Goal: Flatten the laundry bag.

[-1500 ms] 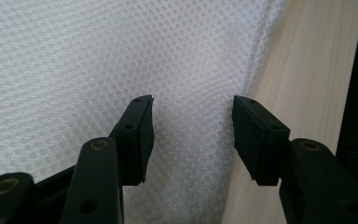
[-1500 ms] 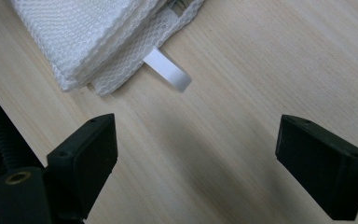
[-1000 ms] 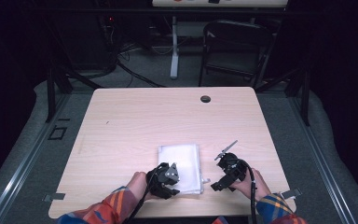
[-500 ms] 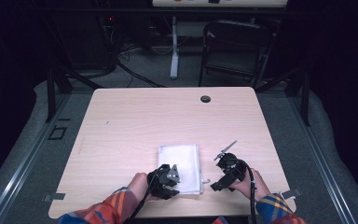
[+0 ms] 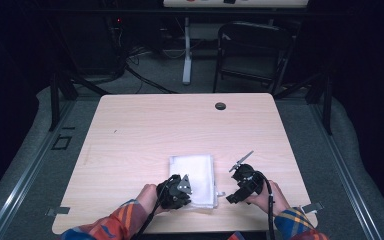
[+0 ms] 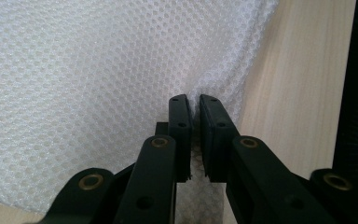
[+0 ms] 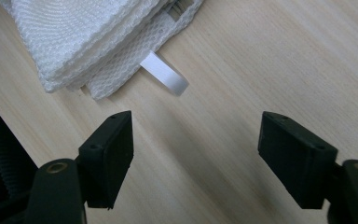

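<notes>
Folded white mesh cloth (image 5: 196, 172), centre-bottom of high view: honeycomb weave (image 6: 98, 84), plain white ribbon loop (image 7: 165, 78) at hem. Pale wood-grain rectangular tabletop (image 5: 150, 130): light beige, small black round grommet (image 5: 220, 106) upper centre. Both handheld grippers (image 5: 180, 189) (image 5: 241, 181) black; brass-coloured rivets. Plaid sleeves (image 5: 115, 225) at bottom edge: orange, red, blue, yellow. Grey floor (image 5: 35, 150).

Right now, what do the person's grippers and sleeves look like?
Both grippers are black: the left gripper carries a grey three-cornered plate, the right gripper trails a black cable. Jaws are flat black blocks on pinned links. Sleeves are orange, blue and yellow plaid.
</notes>
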`<state>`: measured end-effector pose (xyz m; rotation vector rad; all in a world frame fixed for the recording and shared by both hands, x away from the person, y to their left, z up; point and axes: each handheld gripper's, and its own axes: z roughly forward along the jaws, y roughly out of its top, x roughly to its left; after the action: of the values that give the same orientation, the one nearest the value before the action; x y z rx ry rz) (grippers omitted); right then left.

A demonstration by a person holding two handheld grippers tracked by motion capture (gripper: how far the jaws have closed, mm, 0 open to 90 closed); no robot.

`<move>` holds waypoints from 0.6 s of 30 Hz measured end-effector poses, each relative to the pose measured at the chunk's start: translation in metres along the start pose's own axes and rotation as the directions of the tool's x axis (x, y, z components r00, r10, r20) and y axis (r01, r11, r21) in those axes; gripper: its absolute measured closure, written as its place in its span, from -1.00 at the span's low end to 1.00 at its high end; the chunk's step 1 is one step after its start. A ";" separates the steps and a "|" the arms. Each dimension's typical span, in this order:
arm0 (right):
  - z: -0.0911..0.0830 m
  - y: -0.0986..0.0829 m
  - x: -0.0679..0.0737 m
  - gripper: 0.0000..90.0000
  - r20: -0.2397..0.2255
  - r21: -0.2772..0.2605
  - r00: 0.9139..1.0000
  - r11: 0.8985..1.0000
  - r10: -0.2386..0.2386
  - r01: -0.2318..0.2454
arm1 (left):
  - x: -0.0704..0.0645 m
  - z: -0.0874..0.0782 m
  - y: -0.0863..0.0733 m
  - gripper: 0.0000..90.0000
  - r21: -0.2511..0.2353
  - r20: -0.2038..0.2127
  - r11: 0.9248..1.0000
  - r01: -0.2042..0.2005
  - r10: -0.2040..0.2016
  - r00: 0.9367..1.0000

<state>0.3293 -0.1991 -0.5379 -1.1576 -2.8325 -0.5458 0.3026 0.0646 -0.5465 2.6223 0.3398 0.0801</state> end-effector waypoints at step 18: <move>0.000 0.008 0.022 0.52 -0.066 -0.087 0.994 0.993 -0.083 0.077 | 0.008 -0.021 0.001 0.89 -0.099 0.011 0.994 0.037 -0.036 0.999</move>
<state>0.3193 -0.1790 -0.5316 -1.0184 -2.8319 -0.7031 0.3084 0.0755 -0.5271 2.5162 0.3708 0.0711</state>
